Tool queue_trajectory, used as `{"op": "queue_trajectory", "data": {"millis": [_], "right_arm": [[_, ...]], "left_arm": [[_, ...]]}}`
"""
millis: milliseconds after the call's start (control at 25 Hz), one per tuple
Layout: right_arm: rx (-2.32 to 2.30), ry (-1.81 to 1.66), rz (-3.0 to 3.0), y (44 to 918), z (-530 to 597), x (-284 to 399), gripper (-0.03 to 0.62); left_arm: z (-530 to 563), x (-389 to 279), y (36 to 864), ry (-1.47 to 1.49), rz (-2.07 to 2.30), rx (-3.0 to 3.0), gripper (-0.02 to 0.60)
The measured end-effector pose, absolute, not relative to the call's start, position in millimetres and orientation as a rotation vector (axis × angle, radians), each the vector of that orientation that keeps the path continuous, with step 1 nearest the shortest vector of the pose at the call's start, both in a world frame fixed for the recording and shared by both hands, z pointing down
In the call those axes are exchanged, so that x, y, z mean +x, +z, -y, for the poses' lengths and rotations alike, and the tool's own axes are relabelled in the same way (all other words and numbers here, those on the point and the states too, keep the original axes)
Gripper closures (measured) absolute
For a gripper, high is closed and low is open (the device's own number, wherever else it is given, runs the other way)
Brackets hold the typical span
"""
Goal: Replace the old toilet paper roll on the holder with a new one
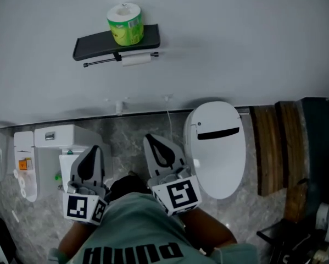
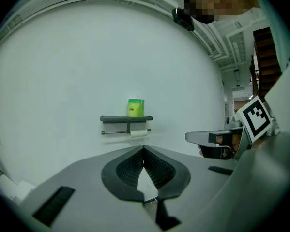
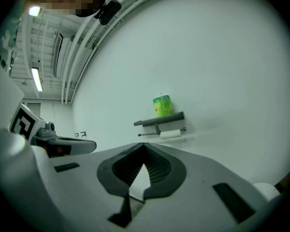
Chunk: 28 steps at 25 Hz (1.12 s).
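Both grippers are empty and well short of the wall here, so we'd call this the approach, with nothing swapped yet. The left gripper [image 2: 144, 150] has its fingers [image 2: 128, 167] pressed together with nothing between them, and it's the same for the right gripper [image 3: 144, 146] and its fingers [image 3: 160, 167].

The new roll [image 1: 125, 24], in its green wrapper, stands upright near the right end of the dark shelf [image 1: 93, 44] on the wall. The old roll [image 1: 135, 60] looks nearly used up. It hangs on the thin bar [image 1: 101, 62] just under that same right end of the shelf. The toilet [image 1: 219, 147] sits below and off to the right, well clear of our path.

A few thoughts on doing this bit well:
- We'd open the fingers before we get there, not right at the bar, since there isn't much room between the shelf and the old roll.
- We'd go for the old roll first and come in level from the front. Grab it across its width and slide it along the bar instead of yanking it outward.
- We can't tell from here which end of the bar is free, so that's worth checking up close.
- We'd watch the new roll. It's directly above the old one, and a bump to the shelf edge could tip it off.
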State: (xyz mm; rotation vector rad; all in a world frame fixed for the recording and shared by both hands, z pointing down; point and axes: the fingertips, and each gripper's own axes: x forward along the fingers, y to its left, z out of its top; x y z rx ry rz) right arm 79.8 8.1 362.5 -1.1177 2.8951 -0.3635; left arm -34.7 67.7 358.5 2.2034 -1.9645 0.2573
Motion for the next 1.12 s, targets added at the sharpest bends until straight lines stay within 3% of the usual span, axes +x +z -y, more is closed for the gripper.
{"op": "queue_trajectory", "data": {"millis": [1120], "right_arm": [[-1.464,-0.58,-2.835,402,128,-7,0.6]], "left_arm": [[93,-139,383,0.215,1.666,2.391,0.589]]}}
